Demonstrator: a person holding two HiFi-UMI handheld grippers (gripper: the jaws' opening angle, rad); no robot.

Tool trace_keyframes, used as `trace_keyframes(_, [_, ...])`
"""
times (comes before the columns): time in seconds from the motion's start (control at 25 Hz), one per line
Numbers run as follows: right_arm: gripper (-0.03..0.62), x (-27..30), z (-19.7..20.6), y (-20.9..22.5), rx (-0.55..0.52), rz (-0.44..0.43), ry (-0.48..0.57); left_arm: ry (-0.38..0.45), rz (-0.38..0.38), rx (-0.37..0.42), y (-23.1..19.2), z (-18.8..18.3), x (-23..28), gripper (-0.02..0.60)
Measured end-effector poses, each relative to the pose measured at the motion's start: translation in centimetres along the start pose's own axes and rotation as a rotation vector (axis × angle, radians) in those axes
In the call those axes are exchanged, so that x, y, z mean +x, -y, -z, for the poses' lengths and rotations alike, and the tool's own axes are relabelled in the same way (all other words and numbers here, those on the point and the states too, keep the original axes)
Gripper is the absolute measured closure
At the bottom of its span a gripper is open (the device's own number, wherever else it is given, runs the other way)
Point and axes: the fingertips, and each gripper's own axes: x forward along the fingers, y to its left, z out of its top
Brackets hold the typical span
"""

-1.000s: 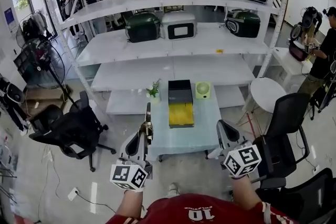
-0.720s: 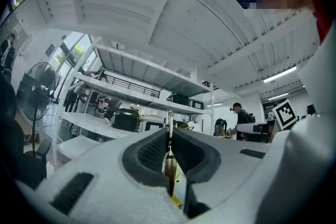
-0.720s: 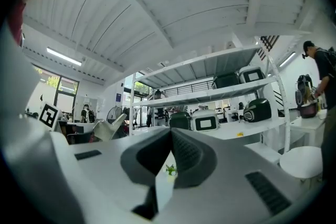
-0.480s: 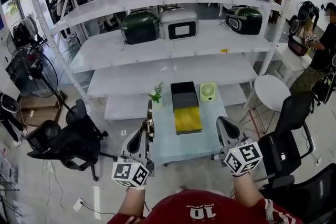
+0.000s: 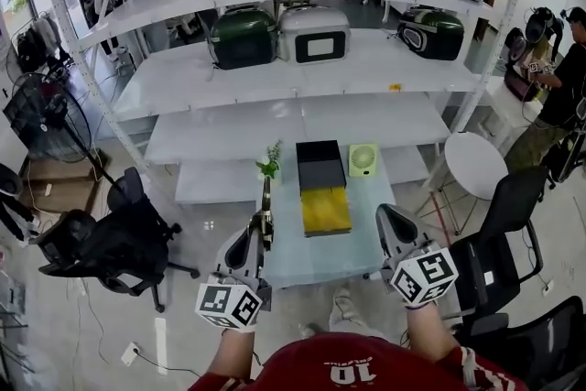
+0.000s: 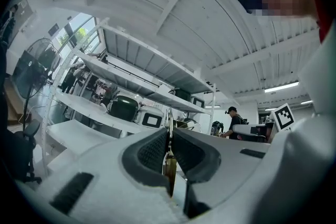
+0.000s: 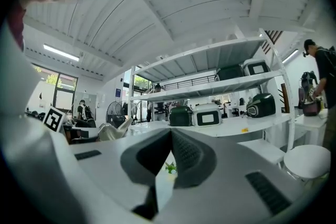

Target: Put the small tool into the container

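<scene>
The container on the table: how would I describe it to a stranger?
In front of the big white shelves stands a low table. The container lies in its middle, between a little plant and a green fan. Only it is long, black at the far end, yellow at the near end.

Grips small tool [image 6: 168, 168] in left gripper [image 6: 169, 136], jaws pressed on amber handle, thin metal shaft standing past tips; faces white shelves [image 6: 73, 104] bearing green appliance [image 6: 124, 109] and white appliance [image 6: 151, 118].
</scene>
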Motion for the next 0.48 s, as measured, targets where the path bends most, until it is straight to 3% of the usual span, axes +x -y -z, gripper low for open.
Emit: trace_keyframes(0.48, [0.589, 6.0, 0.7, 5.9, 0.043, -0.067, 0.011, -0.059, 0.01, 0.006, 1.0, 2.8, 8.7, 0.555])
